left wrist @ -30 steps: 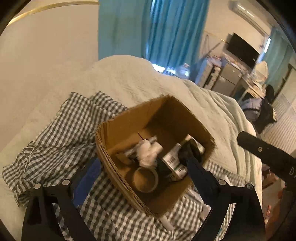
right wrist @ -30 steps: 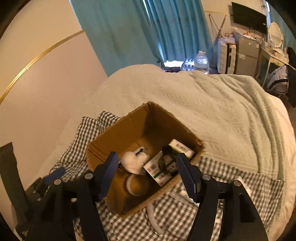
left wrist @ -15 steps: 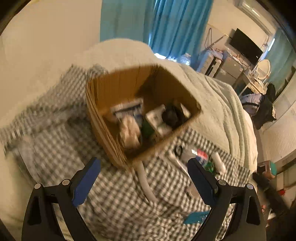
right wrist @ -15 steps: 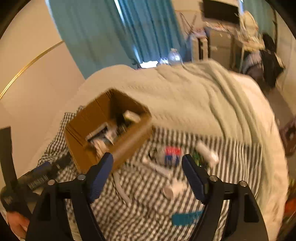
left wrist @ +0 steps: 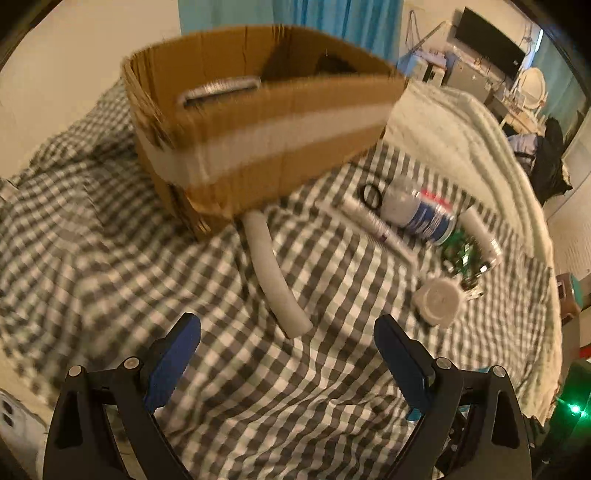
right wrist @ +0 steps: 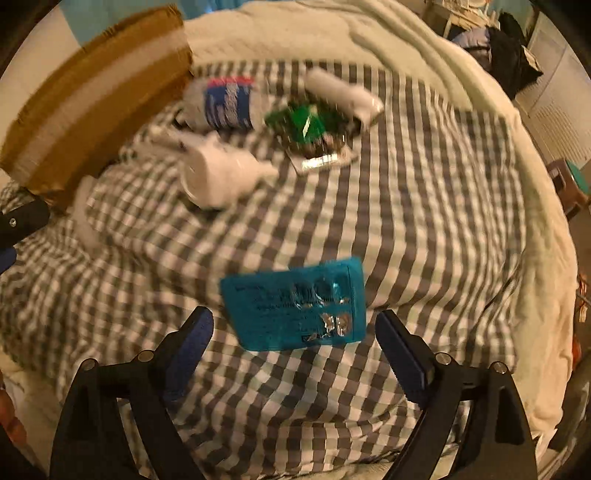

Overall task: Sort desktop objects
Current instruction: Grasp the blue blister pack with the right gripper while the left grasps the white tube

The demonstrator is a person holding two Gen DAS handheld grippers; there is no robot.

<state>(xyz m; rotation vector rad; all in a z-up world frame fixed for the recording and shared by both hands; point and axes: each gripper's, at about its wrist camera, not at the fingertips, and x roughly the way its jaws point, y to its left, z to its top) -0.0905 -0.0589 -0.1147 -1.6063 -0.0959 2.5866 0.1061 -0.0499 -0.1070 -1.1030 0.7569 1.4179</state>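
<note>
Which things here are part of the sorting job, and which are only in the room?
For the job:
- cardboard box
- curved white tube
- water bottle
- teal blister pack
- green packet
- white round container
- black ring

Just lying about:
- checked cloth
- cream blanket
- blue curtains
- television

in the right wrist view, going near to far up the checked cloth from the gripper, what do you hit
right gripper, jaws opening over nothing held → teal blister pack → white jar → green packet → white tube → cream blanket
</note>
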